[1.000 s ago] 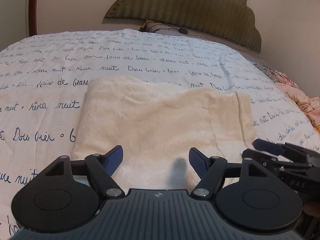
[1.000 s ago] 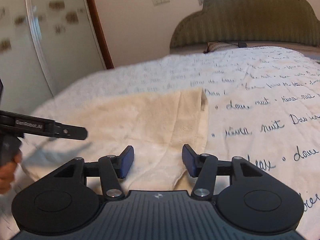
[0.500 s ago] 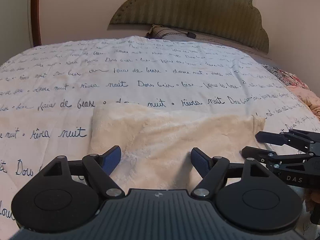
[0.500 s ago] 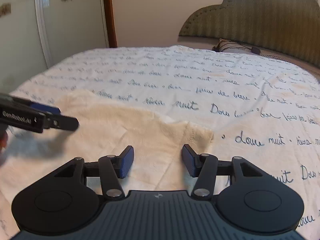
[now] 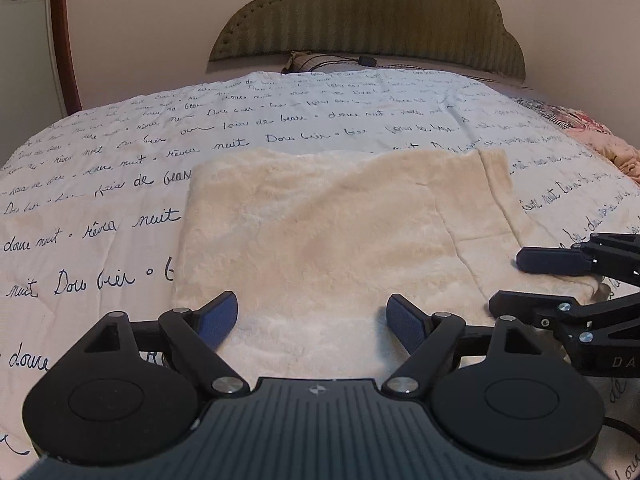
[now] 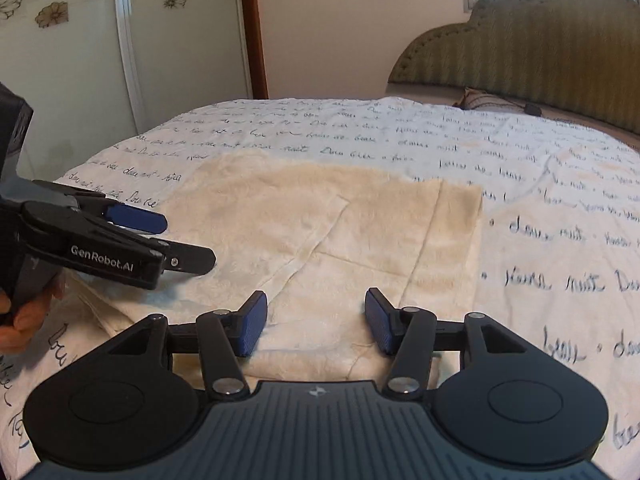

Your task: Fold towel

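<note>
A cream towel (image 5: 332, 232) lies folded flat on the bed; in the right wrist view the towel (image 6: 320, 232) shows a folded layer on top and a strip along its right side. My left gripper (image 5: 312, 320) hovers over the towel's near edge, its jaws opening with only the towel surface below them. From the right wrist view the left gripper (image 6: 184, 240) is at the left, held by a hand. My right gripper (image 6: 314, 322) stands open over the near edge, nothing pinched. It also appears as the right gripper (image 5: 532, 280) at the towel's right corner.
The bed is covered by a white quilt (image 5: 120, 184) with dark script. A padded green headboard (image 5: 368, 20) and a pillow (image 5: 320, 62) stand at the far end. Pink bedding (image 5: 600, 140) lies at the right; a wardrobe (image 6: 100, 60) stands left.
Both views shifted over the towel, pulling back half a second ago and coming in again. The left jaws have spread slightly wider. The towel lies unchanged.
</note>
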Demonstrator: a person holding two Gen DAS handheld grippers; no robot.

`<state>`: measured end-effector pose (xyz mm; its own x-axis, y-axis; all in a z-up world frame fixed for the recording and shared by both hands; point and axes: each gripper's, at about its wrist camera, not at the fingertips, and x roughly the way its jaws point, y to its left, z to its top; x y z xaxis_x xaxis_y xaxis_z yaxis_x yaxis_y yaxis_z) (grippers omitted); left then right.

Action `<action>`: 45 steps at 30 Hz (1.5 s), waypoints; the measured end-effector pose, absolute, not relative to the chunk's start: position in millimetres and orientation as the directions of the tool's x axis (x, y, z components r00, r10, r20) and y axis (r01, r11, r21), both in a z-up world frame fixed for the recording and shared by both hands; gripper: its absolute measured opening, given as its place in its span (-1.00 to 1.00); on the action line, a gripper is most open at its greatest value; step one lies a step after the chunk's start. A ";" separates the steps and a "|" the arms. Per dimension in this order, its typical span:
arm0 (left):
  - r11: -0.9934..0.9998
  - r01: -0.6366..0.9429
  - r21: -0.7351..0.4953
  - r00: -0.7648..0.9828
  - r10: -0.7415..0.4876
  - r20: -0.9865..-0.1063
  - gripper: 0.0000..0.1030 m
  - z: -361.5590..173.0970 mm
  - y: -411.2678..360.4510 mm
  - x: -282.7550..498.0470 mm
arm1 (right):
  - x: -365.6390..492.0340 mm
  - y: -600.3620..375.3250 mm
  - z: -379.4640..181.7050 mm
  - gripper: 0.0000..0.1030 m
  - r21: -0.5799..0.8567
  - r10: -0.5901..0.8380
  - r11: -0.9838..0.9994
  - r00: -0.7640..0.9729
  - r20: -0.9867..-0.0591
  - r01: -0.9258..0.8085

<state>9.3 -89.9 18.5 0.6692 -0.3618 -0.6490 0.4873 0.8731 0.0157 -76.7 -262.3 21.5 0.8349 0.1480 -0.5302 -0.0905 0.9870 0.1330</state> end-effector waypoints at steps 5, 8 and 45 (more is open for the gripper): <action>0.878 0.479 0.021 0.680 -0.356 -0.641 0.71 17.0 -89.9 8.6 | -80.5 -261.7 19.0 0.06 0.125 0.140 0.988 0.845 -0.516 -0.087; 0.880 0.473 0.034 0.693 -0.348 -0.632 0.76 15.7 -90.5 6.0 | -83.5 -261.7 16.3 0.09 0.133 0.135 0.988 0.855 -0.501 -0.079; 0.589 0.484 -0.647 0.305 -0.807 -0.506 0.83 -8.7 -10.4 118.6 | 3.8 -402.5 -26.9 0.18 0.795 0.579 0.600 0.734 -0.354 -0.090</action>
<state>118.6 -10.4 -8.7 0.3047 -0.8067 -0.5063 0.4838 0.5890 -0.6473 3.8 -402.5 -26.9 0.7342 0.5794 -0.3539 -0.0902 0.6000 0.7949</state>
